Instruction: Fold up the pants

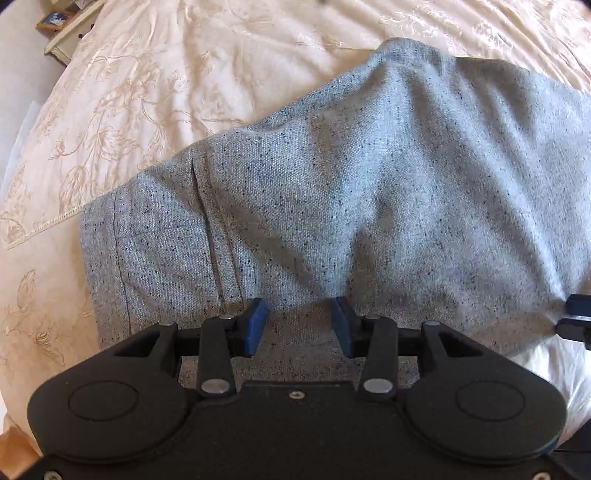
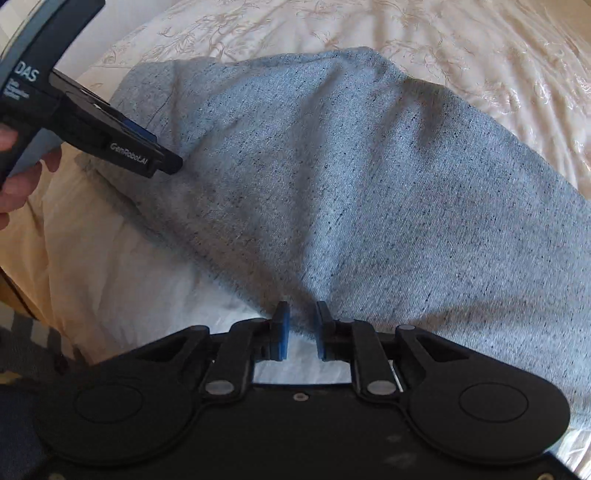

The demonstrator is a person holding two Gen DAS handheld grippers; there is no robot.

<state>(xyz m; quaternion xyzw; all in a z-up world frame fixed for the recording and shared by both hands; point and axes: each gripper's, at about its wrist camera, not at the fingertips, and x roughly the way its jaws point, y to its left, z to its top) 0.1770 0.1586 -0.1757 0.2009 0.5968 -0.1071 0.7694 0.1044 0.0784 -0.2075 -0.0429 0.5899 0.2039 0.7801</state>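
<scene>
Left wrist view: grey speckled pants are seen spread over a cream embroidered bedspread, the hemmed end lying toward the left side of the pants. The left gripper is held over the near edge of the pants; its blue pads are set well apart, with flat cloth seen in the gap but nothing pinched. At the right margin of the pants, the tips of the right gripper are partly seen. A small framed picture is noted far beyond the pants, top left.

Right wrist view: the pants are seen rumpled across the bedspread. The right gripper is held at the near edge of the pants; its pads stand slightly parted, with a fold edge lying between them; no pressing can be seen. The left gripper is seen side-on at the left of the pants, held in a hand.
</scene>
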